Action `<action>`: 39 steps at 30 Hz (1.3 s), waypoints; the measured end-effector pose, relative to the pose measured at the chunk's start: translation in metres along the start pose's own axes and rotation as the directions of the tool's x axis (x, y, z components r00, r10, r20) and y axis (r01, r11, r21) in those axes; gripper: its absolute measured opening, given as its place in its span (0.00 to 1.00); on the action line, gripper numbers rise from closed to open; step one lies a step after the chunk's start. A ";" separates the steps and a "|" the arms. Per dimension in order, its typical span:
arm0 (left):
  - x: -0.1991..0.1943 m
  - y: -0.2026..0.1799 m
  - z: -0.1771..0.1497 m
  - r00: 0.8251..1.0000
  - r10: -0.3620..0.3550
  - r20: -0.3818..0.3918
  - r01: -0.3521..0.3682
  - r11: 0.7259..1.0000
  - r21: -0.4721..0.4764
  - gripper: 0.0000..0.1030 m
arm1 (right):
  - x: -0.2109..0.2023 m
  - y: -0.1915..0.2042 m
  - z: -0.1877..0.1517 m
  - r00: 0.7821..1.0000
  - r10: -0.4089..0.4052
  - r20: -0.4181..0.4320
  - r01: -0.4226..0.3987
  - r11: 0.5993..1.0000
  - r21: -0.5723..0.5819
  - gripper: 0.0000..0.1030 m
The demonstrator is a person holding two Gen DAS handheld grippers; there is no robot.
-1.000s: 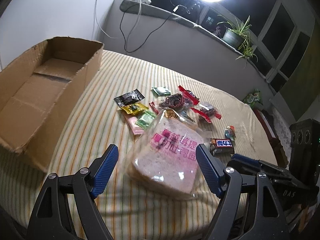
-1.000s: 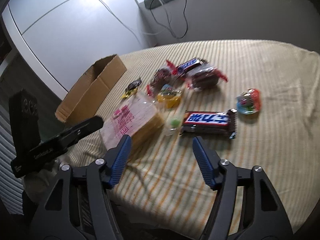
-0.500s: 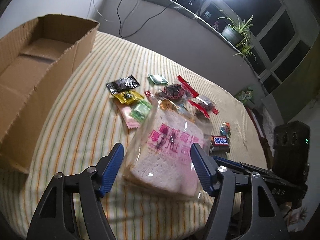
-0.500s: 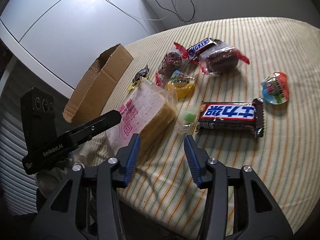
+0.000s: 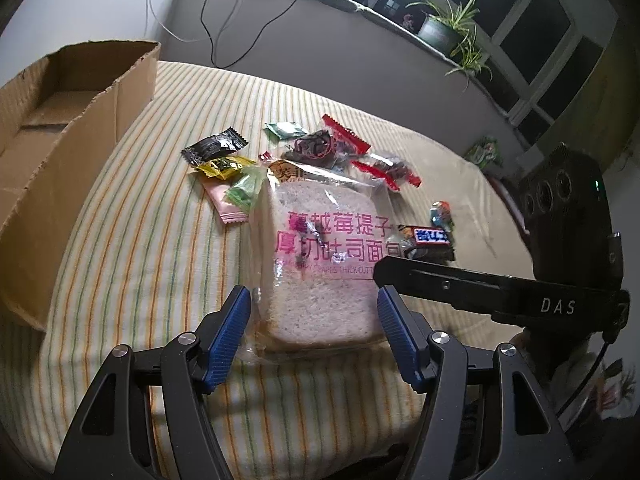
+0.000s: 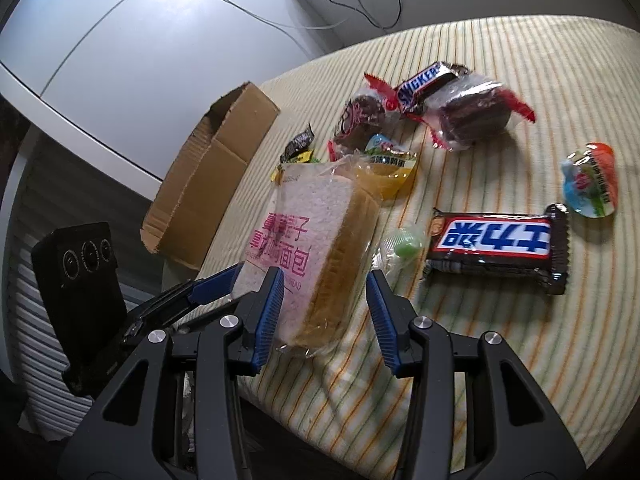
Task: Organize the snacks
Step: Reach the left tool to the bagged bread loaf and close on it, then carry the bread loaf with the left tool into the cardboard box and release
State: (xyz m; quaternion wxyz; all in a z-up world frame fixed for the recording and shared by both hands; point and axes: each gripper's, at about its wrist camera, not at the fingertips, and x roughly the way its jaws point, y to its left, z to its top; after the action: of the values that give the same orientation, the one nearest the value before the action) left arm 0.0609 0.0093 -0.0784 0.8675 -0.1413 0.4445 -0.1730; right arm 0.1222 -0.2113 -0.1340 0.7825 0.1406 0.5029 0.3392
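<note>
A clear bag of sliced bread (image 5: 320, 256) with pink print lies on the striped cloth; it also shows in the right wrist view (image 6: 316, 240). My left gripper (image 5: 314, 332) is open, its blue pads either side of the bag's near end. My right gripper (image 6: 324, 312) is open around the bag's near corner, and its arm (image 5: 480, 284) crosses the left wrist view. An empty cardboard box (image 5: 60, 128) stands at the left, also seen in the right wrist view (image 6: 212, 168). A Snickers bar (image 6: 500, 240) lies right of the bread.
Several small sweets and wrapped cakes (image 5: 320, 148) lie beyond the bread. A second Snickers (image 6: 424, 84), a dark cake (image 6: 472, 116) and a round jelly cup (image 6: 592, 180) lie further off. The table edge is close under both grippers. A plant (image 5: 444, 28) sits on the sill.
Both grippers have moved in toward the bread bag and now straddle its near end. The right gripper's jaws have narrowed. The bag has not moved.
</note>
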 end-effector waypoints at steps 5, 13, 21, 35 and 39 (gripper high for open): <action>0.000 -0.003 0.000 1.000 0.005 0.001 -0.005 1.000 0.021 0.60 | 0.006 -0.002 0.002 1.000 -0.003 -0.010 0.003 1.000 -0.002 0.44; -0.009 -0.007 -0.003 1.000 -0.012 0.019 0.012 1.000 0.022 0.53 | 0.006 0.020 0.006 1.000 -0.029 -0.006 0.028 0.997 -0.068 0.40; -0.037 -0.004 0.005 0.994 0.015 0.104 -0.017 1.000 0.025 0.53 | -0.001 0.051 0.018 1.000 -0.016 0.019 0.018 0.991 -0.129 0.40; -0.086 0.042 0.027 0.963 0.097 0.250 -0.090 0.995 -0.039 0.53 | 0.018 0.128 0.055 0.999 0.034 0.029 -0.025 0.960 -0.278 0.40; -0.096 0.061 0.030 0.953 0.131 0.275 -0.117 0.991 -0.069 0.53 | 0.035 0.150 0.063 0.999 0.051 0.010 -0.046 0.949 -0.311 0.40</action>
State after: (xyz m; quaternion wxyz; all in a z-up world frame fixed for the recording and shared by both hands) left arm 0.0438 0.1082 -0.0160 0.9266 -0.1584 0.3304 -0.0850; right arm 0.1287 -0.0703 -0.0456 0.7908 0.0312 0.4326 0.4319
